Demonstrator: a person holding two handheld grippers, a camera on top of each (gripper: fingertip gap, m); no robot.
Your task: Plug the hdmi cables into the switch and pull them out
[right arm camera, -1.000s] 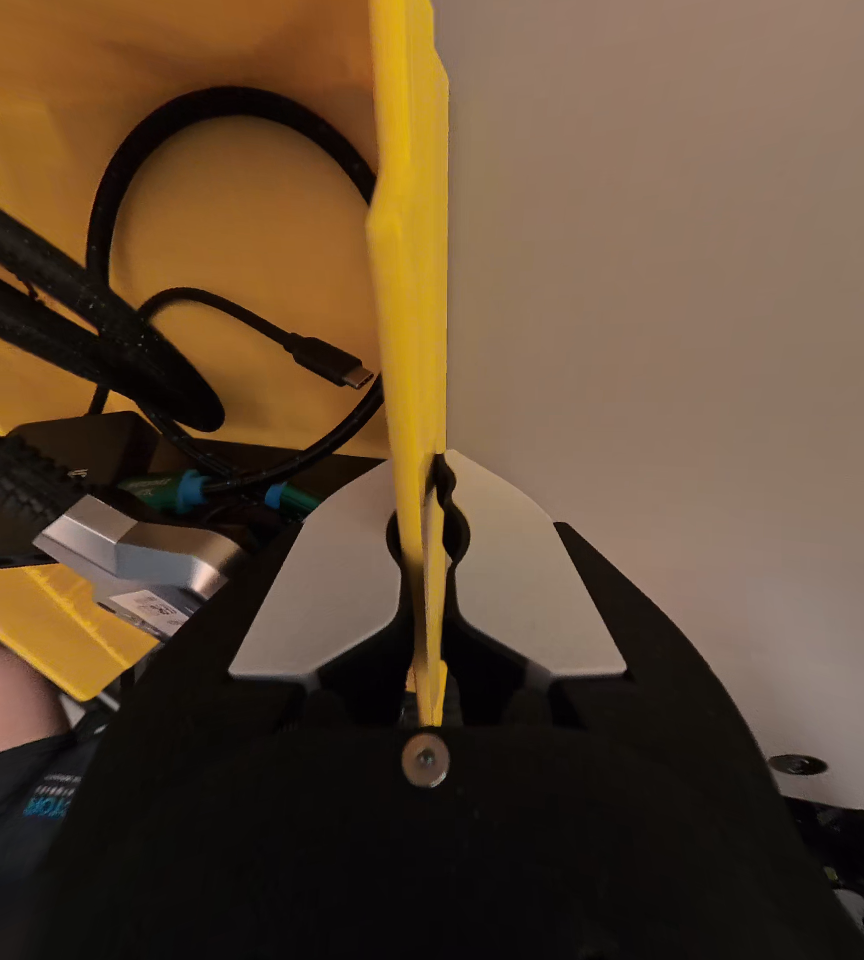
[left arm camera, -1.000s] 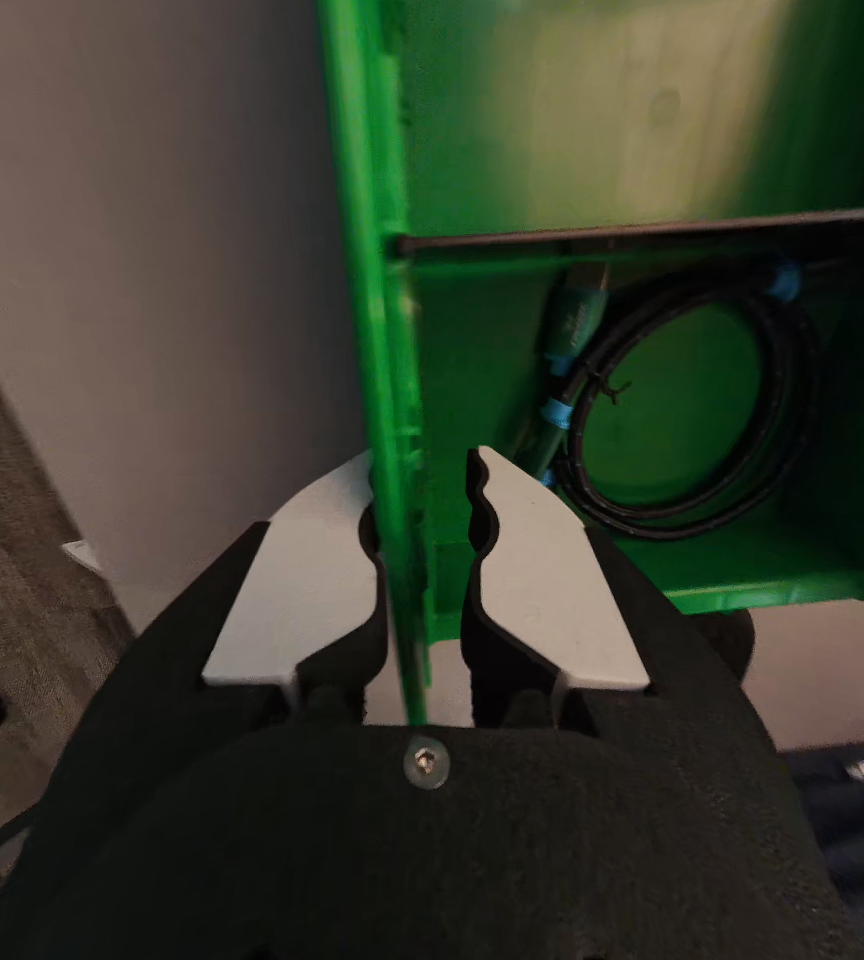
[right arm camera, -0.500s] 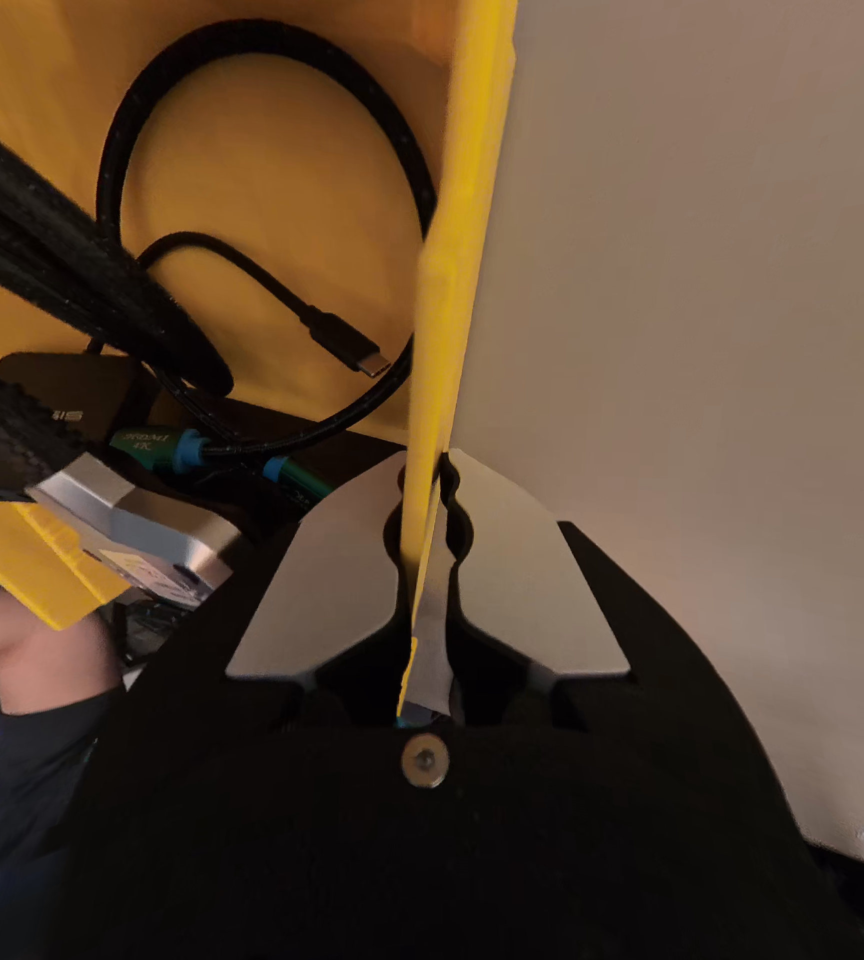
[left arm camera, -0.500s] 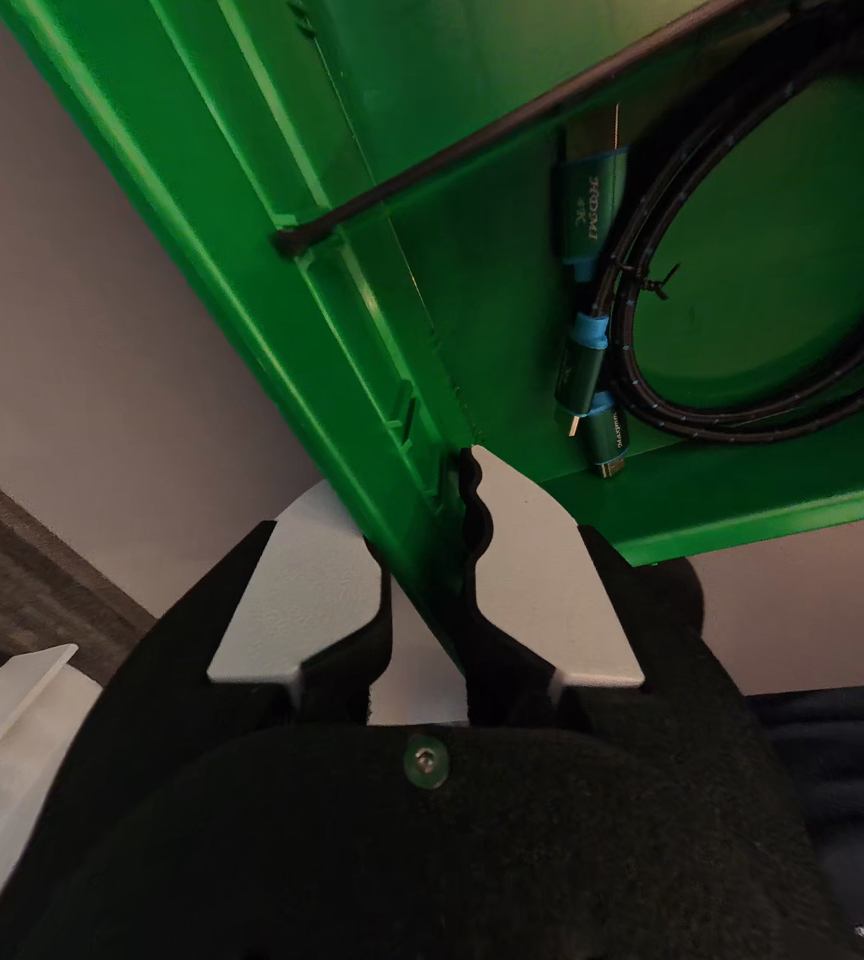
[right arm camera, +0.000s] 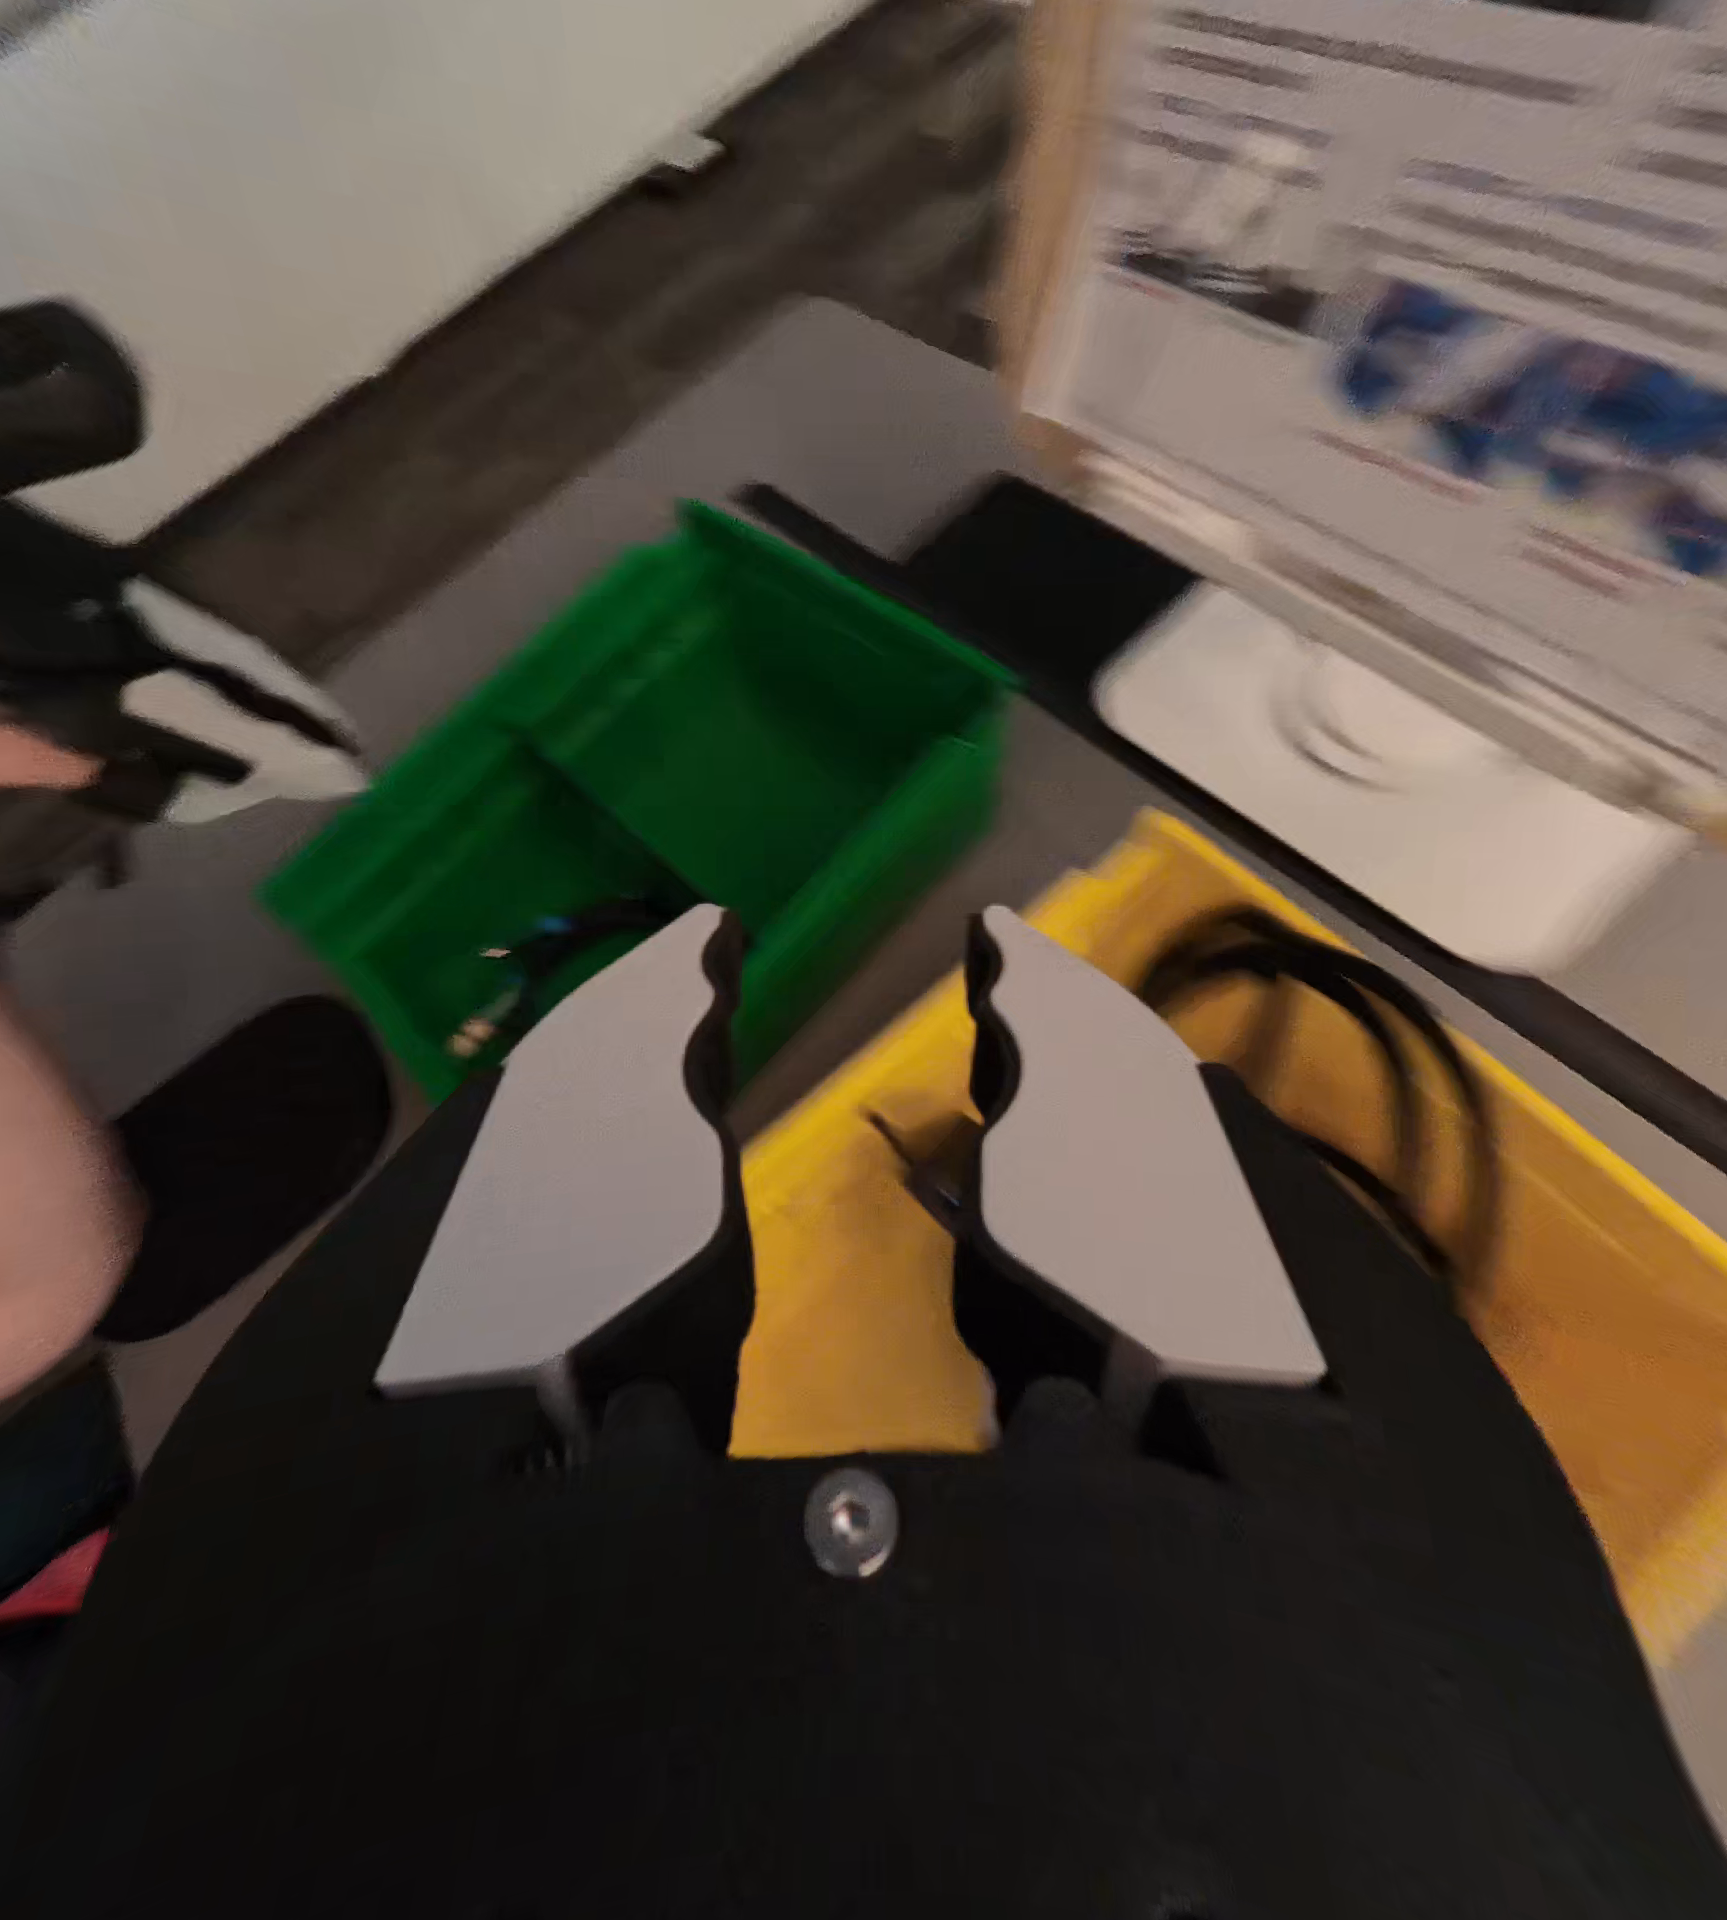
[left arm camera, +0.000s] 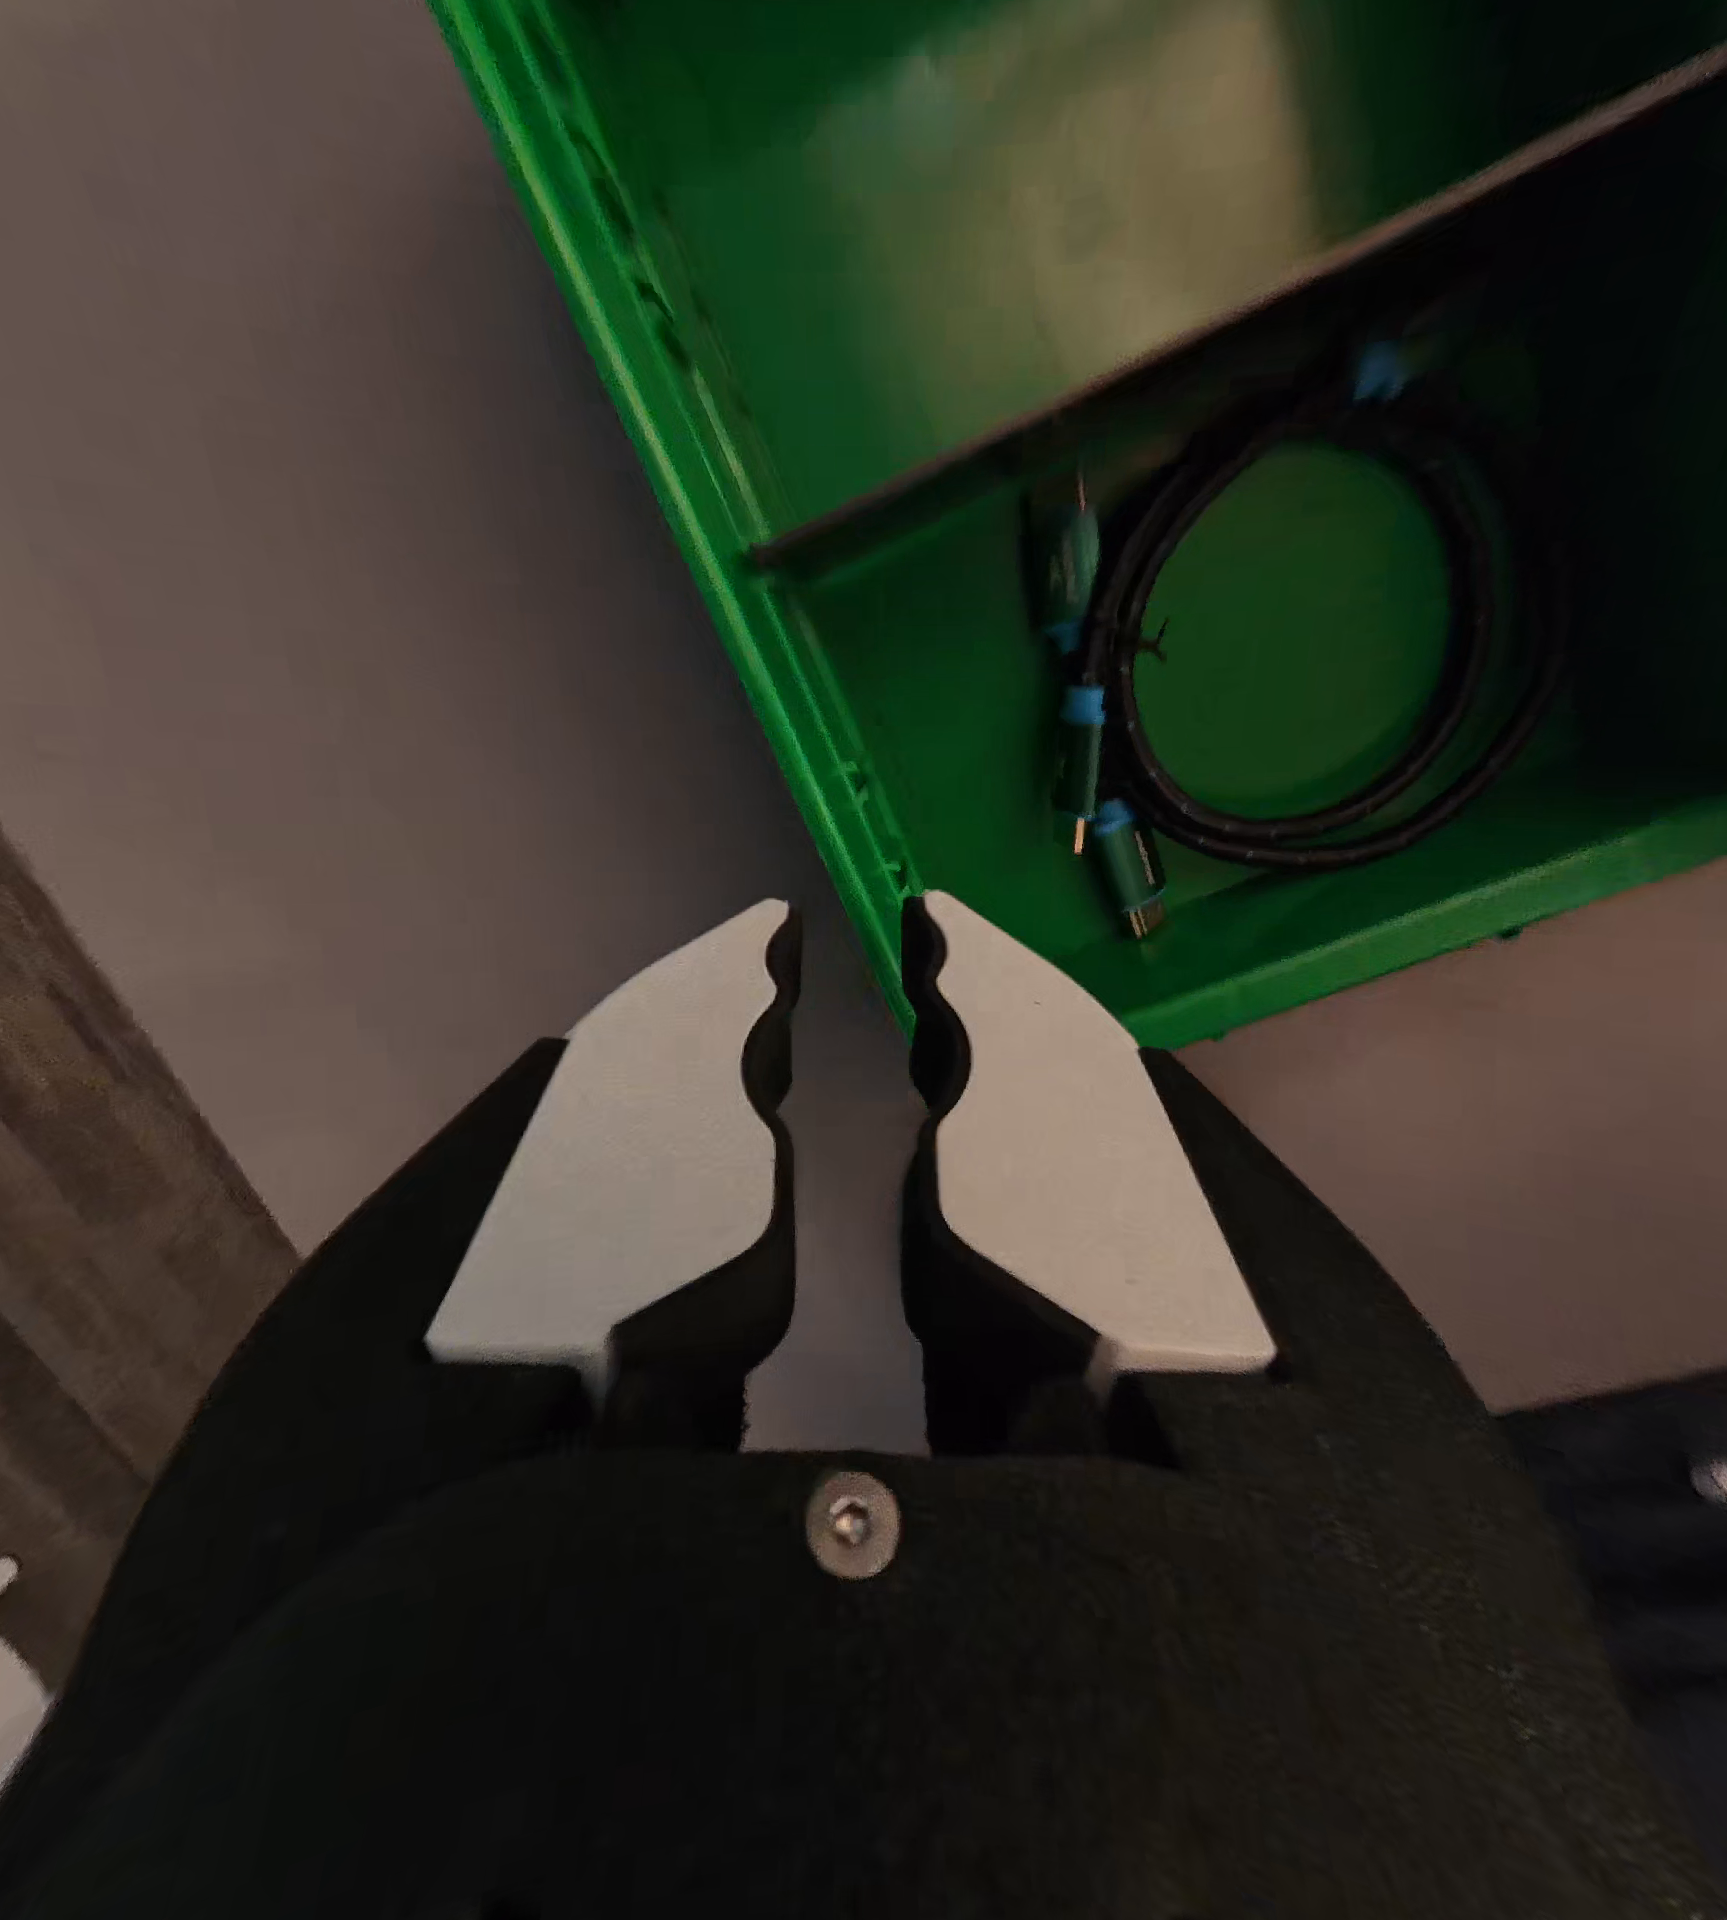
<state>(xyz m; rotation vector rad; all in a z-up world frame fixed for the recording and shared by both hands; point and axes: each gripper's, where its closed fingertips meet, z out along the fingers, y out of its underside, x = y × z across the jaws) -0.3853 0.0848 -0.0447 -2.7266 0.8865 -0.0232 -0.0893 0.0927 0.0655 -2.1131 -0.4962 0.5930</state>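
Both grippers, left (left arm camera: 846, 914) and right (right arm camera: 846, 925), gape empty beside green bin (left arm camera: 942, 312).

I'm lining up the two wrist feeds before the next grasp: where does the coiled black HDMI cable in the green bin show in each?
Left wrist view: coiled HDMI cable right of centre, in the near compartment of the green bin.
Right wrist view: only a blurred piece of it, left of centre, in the bin's near end.
Shared landmark: the bin's dark divider.

Green bin (left arm camera: 1098, 208) cropped top/right; yellow bin (right arm camera: 1617, 1351) & poster (right arm camera: 1461, 260) blurred.
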